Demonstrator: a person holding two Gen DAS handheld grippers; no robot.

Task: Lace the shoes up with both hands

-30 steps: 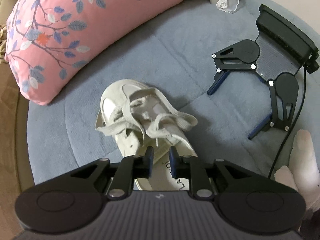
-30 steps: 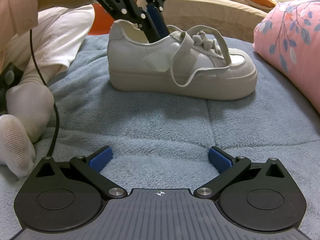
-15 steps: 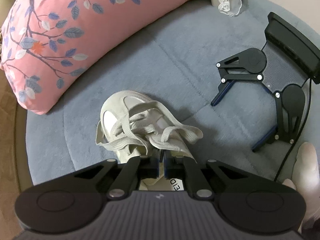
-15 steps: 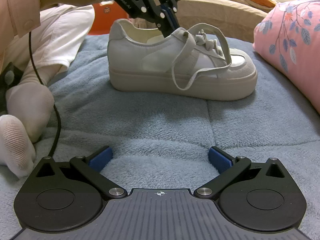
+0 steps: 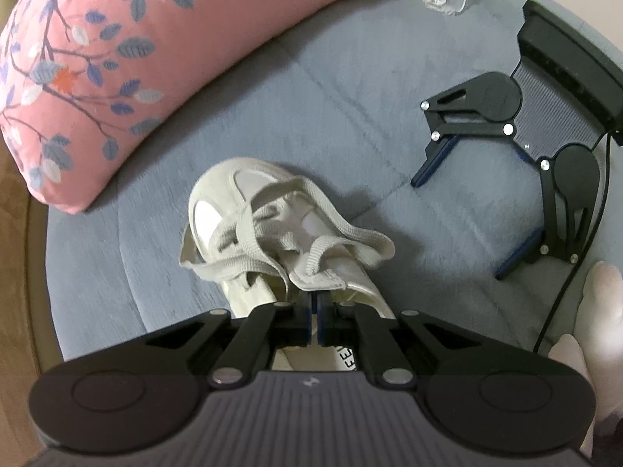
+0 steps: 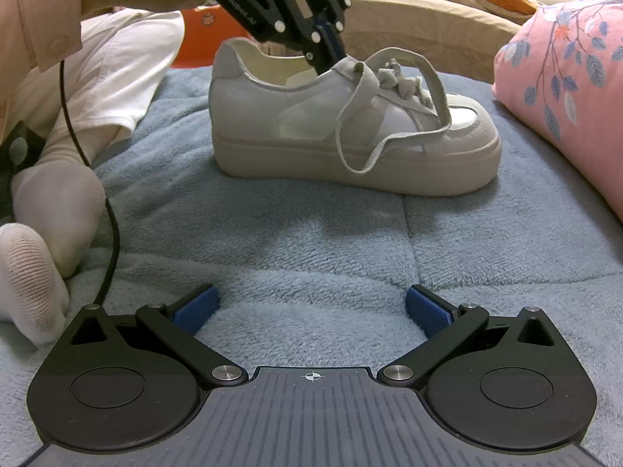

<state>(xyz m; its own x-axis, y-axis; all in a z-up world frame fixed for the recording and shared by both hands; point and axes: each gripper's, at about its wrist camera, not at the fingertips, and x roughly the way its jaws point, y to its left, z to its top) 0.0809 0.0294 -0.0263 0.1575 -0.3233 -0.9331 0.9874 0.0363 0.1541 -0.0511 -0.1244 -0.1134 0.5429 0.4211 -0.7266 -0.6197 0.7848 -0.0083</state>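
The left gripper (image 5: 314, 313) is clenched on the tongue (image 5: 317, 280) of the white platform sneaker (image 6: 350, 124), its blue-padded jaws pressed together over the tongue's upper edge at the shoe's opening. In the right wrist view it reaches down into the sneaker from the upper left, held by a hand under a pink sleeve (image 6: 37, 11). The right gripper (image 6: 311, 313) rests low on the blue fleece blanket (image 6: 311, 241), released, its jaws spread wide and holding nothing, well apart from the shoe and pointing toward its side. The sneaker stands upright on the blanket with its toe toward the pink floral pillow (image 6: 564, 89) on the right. Its flat grey lace (image 6: 373, 148) is threaded loosely through the eyelets, and one long loop hangs down the near side almost to the sole. A person's white-socked foot (image 6: 27, 284) lies on the blanket at the near left, with a black cable (image 6: 111, 210) running beside it.
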